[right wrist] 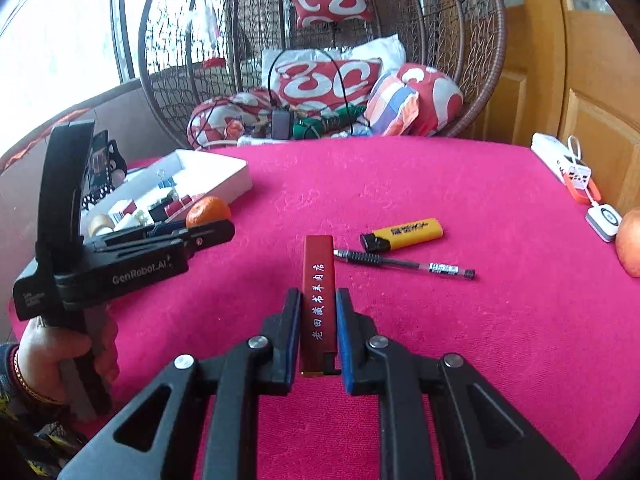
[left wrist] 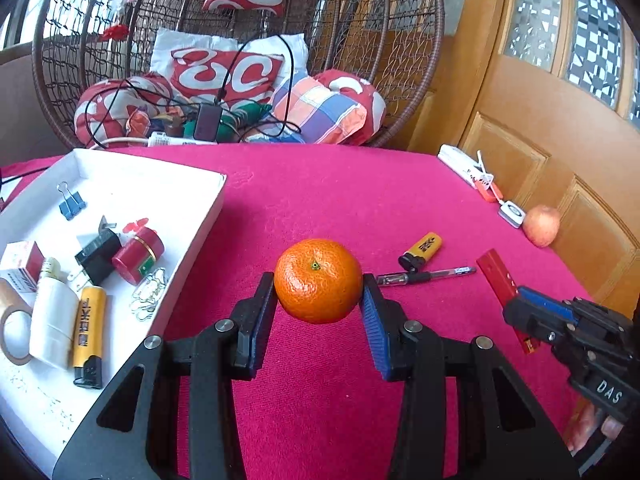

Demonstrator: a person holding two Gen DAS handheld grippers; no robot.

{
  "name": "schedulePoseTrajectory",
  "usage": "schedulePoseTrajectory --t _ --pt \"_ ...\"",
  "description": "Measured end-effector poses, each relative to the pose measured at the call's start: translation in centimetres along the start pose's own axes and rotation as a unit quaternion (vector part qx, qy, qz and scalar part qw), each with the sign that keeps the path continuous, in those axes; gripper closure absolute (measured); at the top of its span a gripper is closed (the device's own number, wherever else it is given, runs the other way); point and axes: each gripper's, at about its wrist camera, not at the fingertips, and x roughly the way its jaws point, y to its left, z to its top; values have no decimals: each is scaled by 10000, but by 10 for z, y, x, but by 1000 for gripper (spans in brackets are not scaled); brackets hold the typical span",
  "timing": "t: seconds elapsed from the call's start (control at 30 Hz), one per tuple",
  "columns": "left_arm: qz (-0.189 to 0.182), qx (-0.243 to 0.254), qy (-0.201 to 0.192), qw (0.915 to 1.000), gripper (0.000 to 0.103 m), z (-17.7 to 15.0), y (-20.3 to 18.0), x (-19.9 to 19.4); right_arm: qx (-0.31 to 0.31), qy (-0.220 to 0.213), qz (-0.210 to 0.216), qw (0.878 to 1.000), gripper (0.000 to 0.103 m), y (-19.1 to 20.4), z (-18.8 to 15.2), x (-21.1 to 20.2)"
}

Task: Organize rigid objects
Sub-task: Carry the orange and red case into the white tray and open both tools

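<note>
Pink tablecloth [left wrist: 320, 200], white tray [left wrist: 216, 200] far left. Left gripper [left wrist: 319, 292] clamps a tangerine [left wrist: 318, 280], soft-skinned, at its widest girth; right gripper [right wrist: 319, 320] pinches a stiff, light, smooth red box [right wrist: 319, 300] by its long sides.

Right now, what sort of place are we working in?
Probably a home sitting room or enclosed balcony: a wicker hanging chair piled with cushions, panelled wooden doors, and a table under a pink cloth.
</note>
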Motion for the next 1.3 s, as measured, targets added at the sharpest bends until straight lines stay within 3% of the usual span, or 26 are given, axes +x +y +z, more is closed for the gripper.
schedulePoseTrajectory --t 0.2,0.4,1.3 --pt "-99 104 -498 9987 62 10 -10 -54 388 -680 222 9967 88 5 13 -37" --pt "-99 218 -855 9961 62 17 -13 -86 312 -927 232 9949 88 14 24 -57" --pt "102 -49 -1142 9934 62 20 32 -121 -28 -952 540 9940 88 62 45 -61"
